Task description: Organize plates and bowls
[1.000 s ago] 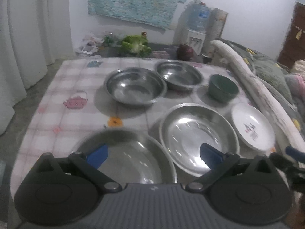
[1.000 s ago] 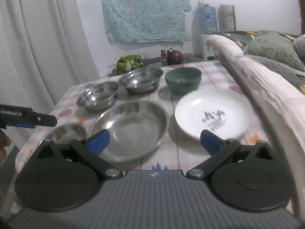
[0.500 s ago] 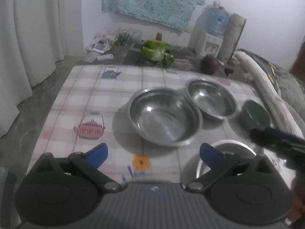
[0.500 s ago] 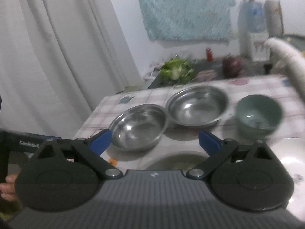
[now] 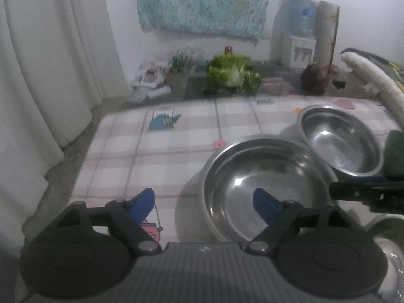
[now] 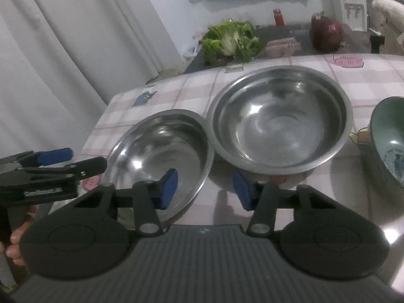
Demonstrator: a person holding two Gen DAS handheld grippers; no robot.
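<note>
Two steel bowls stand side by side on a pink checked tablecloth [image 5: 156, 149]. In the left wrist view the nearer steel bowl [image 5: 267, 184] is at centre right and the farther steel bowl [image 5: 338, 141] lies behind it. My left gripper [image 5: 204, 202] is open and empty, with its right finger over the nearer bowl's left rim. In the right wrist view the same bowls show as the left one [image 6: 161, 156] and the right one [image 6: 280, 118]. My right gripper [image 6: 205, 186] is open and empty, over the left bowl's right rim. A green ceramic bowl [image 6: 388, 141] stands at the right edge.
A lettuce head [image 5: 232, 73] and a dark red cabbage [image 5: 315, 75] lie on a low dark surface behind the table. A water dispenser [image 5: 298, 38] stands by the back wall. White curtains [image 5: 50, 63] hang on the left. A white padded edge [image 5: 373, 80] runs along the right.
Both grippers have moved forward over the table to the two far steel bowls. The near steel plates and the white plate have dropped out of view.
</note>
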